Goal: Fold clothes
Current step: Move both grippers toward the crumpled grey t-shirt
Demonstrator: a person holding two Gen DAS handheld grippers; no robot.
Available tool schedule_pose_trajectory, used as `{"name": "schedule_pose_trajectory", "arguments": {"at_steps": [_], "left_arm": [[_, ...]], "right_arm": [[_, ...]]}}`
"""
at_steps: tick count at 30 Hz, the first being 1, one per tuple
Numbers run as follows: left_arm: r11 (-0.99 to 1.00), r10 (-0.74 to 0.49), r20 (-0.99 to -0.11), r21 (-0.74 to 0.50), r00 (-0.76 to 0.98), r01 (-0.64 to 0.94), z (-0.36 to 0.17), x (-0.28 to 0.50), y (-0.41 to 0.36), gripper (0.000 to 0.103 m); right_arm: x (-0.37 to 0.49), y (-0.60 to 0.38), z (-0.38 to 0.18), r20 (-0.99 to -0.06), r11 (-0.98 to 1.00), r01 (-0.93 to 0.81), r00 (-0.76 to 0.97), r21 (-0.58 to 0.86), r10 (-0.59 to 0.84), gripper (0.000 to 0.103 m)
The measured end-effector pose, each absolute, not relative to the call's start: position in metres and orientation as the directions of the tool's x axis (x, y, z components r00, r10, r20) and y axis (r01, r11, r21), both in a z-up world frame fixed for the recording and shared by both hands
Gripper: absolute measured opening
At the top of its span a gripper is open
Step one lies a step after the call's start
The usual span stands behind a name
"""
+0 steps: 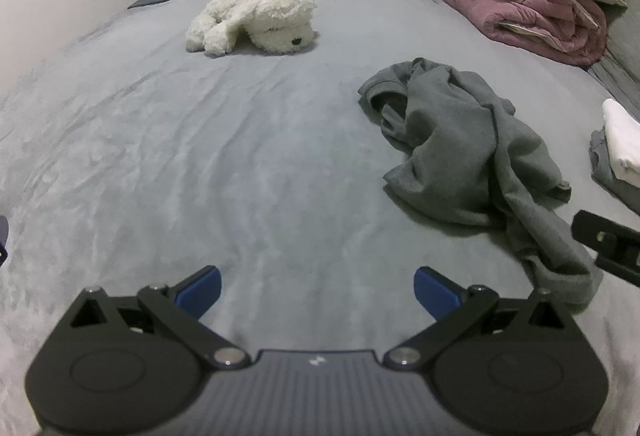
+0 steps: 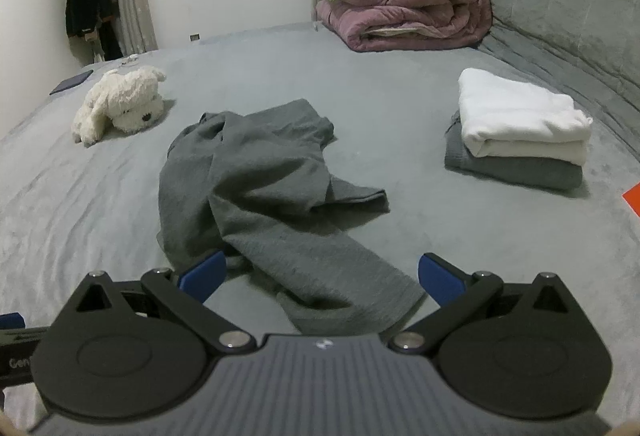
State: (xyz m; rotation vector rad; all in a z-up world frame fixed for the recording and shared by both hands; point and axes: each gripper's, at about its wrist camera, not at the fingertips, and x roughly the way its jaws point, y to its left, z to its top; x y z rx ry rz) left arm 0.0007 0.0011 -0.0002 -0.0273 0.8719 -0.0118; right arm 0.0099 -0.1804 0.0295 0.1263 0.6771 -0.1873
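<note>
Since both tools were spread as wide as they go with nothing between the pads, I'd say this was the reach-in bit before any actual folding. The left tool hung over bare bed, while the right tool was lined up on the near end of the crumpled grey garment, which lay in a heap mid-bed with one long part trailing toward the camera. My guess is that trailing part is the easiest place to grab, so the right side goes first. The folded stack, white on top of grey, sat off to the right, well apart from the heap, probably parked there as the done pile so it wouldn't get dragged around. Right wrist view showed that stack whole, plus a window; left view only caught its edge. Left view did show part of the right tool poking in beside the garment's trailing end. The white plush dog and rolled pink quilt were far back, out of the way.
</note>
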Motion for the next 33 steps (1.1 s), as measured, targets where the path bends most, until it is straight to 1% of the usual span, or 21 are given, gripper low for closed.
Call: {"name": "schedule_pose_trajectory", "arguments": {"at_steps": [3, 7, 12, 19, 33], "left_arm": [[0.999, -0.031, -0.765, -0.038, 0.643, 0.004, 0.000, 0.001, 0.003, 0.103], [1.000, 0.002, -0.743, 0.013, 0.669, 0.010, 0.003, -0.012, -0.003, 0.103], [1.000, -0.007, -0.751, 0.000, 0.660, 0.010, 0.001, -0.008, 0.000, 0.103], [1.000, -0.020, -0.742, -0.025, 0.671, 0.001, 0.003, -0.007, 0.000, 0.103], [1.000, -0.003, -0.742, -0.002, 0.670, 0.002, -0.003, -0.003, -0.004, 0.103]], "right_arm": [[0.009, -0.182, 0.034, -0.630, 0.976, 0.209, 0.766, 0.060, -0.126, 0.103], [0.007, -0.181, 0.028, -0.625, 0.976, 0.211, 0.769, 0.054, -0.132, 0.103], [0.011, -0.177, 0.017, -0.632, 0.975, 0.214, 0.763, 0.051, -0.135, 0.103], [0.013, -0.179, 0.022, -0.655, 0.974, 0.224, 0.742, 0.041, -0.143, 0.103], [0.018, -0.174, 0.012, -0.671, 0.977, 0.212, 0.723, -0.007, -0.162, 0.103]]}}
